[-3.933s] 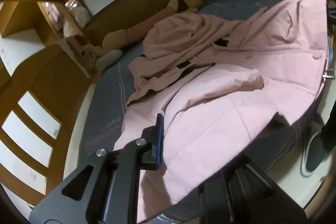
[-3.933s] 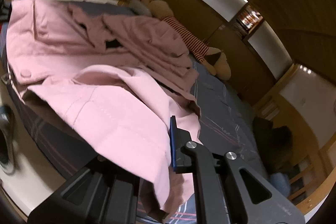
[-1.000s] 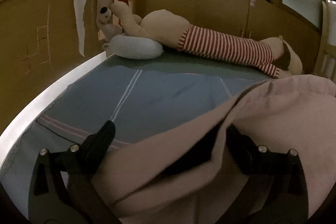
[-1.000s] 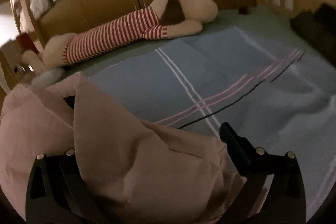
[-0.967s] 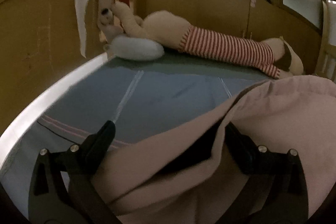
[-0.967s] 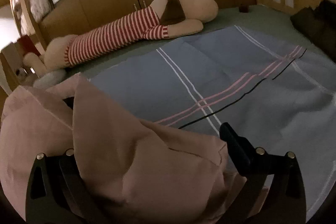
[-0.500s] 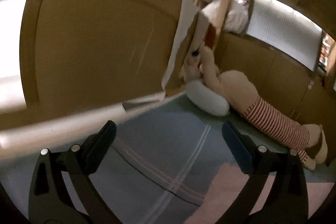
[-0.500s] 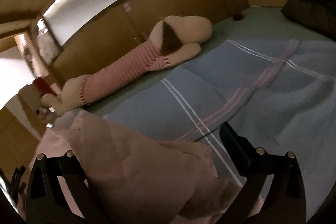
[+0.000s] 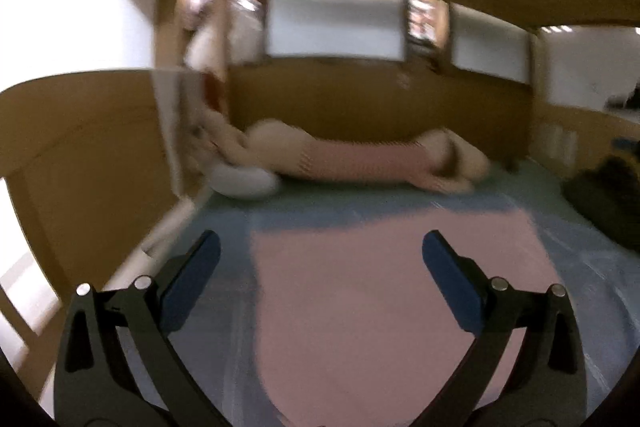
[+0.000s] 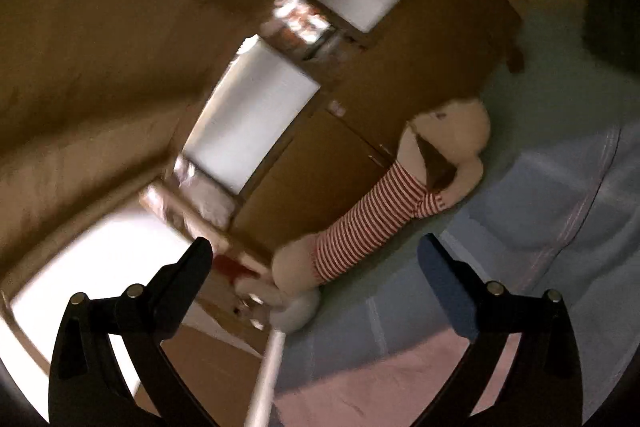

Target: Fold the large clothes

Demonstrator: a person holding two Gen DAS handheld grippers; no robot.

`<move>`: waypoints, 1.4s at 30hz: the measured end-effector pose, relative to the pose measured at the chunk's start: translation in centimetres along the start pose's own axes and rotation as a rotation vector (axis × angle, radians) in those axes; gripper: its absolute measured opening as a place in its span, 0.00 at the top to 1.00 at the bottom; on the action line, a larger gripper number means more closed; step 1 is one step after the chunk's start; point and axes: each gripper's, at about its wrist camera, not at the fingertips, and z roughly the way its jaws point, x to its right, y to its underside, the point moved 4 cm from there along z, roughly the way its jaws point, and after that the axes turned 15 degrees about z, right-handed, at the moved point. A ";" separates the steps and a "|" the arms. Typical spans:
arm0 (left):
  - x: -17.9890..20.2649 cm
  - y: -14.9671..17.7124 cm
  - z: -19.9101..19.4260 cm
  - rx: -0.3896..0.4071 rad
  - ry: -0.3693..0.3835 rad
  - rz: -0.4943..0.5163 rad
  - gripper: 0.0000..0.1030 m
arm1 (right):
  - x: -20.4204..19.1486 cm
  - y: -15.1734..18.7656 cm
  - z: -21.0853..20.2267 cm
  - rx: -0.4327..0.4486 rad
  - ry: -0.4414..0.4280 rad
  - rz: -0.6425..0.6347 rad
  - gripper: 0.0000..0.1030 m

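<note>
The pink coat (image 9: 400, 291) lies flat as a folded rectangle on the blue-grey bed sheet (image 9: 592, 267). My left gripper (image 9: 318, 267) is open and empty, held above the coat's near part. My right gripper (image 10: 314, 267) is open and empty, tilted and pointing toward the headboard side; only an edge of the pink coat (image 10: 380, 387) shows at the bottom of its view.
A long plush toy in a red-striped shirt (image 9: 360, 163) lies along the wooden wall, also in the right wrist view (image 10: 380, 219). A white pillow (image 9: 244, 183) sits at the bed's far left corner. A dark bundle (image 9: 604, 195) lies at the right. Wooden panels enclose the bed.
Both grippers have let go of the pink coat and lifted away. The coat now lies flat on the bed. The right gripper has tilted toward the wall.
</note>
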 end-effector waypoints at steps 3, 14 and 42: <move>4.6 1.3 -2.7 -0.043 0.025 -0.008 0.02 | -0.9 8.5 -3.0 -0.131 0.165 -0.267 0.01; 9.5 6.2 -5.0 -0.209 -0.148 -0.048 0.02 | 6.5 30.8 -12.1 -0.025 0.483 -0.661 0.01; 10.9 7.5 -4.3 -0.263 -0.051 -0.032 0.02 | 7.3 34.4 -12.5 -0.091 0.454 -0.697 0.01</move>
